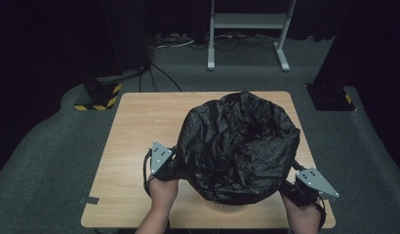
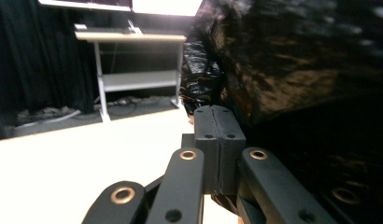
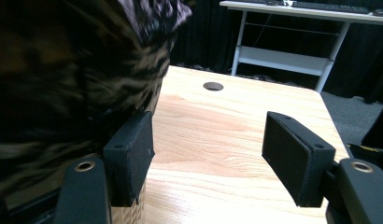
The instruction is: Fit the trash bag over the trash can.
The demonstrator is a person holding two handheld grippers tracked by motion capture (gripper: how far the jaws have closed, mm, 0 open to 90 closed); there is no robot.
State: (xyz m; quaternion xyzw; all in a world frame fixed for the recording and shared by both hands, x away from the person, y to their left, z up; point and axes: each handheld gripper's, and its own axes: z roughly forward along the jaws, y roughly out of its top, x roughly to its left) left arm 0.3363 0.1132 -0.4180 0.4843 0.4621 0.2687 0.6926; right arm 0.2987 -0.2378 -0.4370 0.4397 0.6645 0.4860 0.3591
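I have a crinkled black plastic bin bag [image 1: 239, 146] draped over a pale woven basket [image 1: 226, 206] on the light wooden table [image 1: 139, 122], towards its near right part. My left gripper [image 1: 172, 163] sits against the bag's left flank; in the left gripper view [image 2: 219, 140] its jaws are pressed flat together beside the plastic, and I cannot tell whether any film is caught between them. My right gripper [image 1: 294, 176] is at the bag's lower right edge; in the right gripper view [image 3: 208, 156] its jaws stand apart, one pad [image 3: 131, 156] just beside the bag, bare table between them.
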